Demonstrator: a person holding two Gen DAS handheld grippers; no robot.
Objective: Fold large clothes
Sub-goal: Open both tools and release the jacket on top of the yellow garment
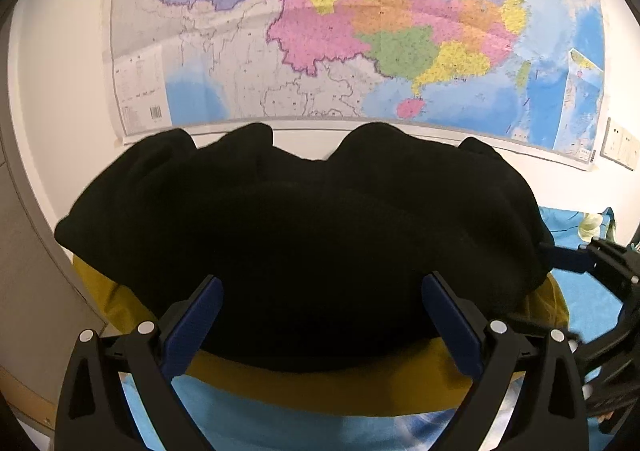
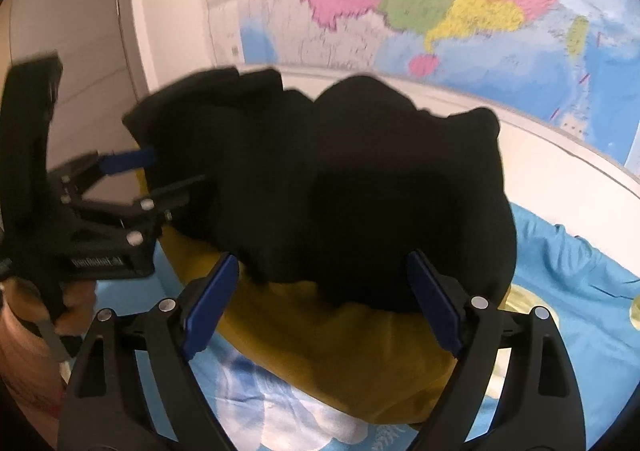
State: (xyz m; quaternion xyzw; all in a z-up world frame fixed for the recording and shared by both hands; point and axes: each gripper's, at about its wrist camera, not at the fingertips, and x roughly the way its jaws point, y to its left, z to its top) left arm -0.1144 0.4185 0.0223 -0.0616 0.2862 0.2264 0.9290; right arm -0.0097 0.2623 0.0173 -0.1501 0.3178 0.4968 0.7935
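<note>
Now resting folded: black garment atop mustard cloth on blue sheet, near the map wall. Left gripper wide, empty; right gripper likewise, pads clear of cloth.

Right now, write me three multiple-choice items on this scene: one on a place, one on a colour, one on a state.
1. Where does the black garment lie?
A. on the yellow garment
B. on the floor
C. pinned to the map

2. What colour is the sheet underneath?
A. red
B. light blue
C. white

3. How do the left tongs stand?
A. shut on the black garment
B. shut on nothing
C. open

Key: 1 A, yellow cloth shows under the black pile's near edge; 2 B, blue fabric spreads around both garments; 3 C, the blue pads stand wide apart, pressing on nothing.
</note>
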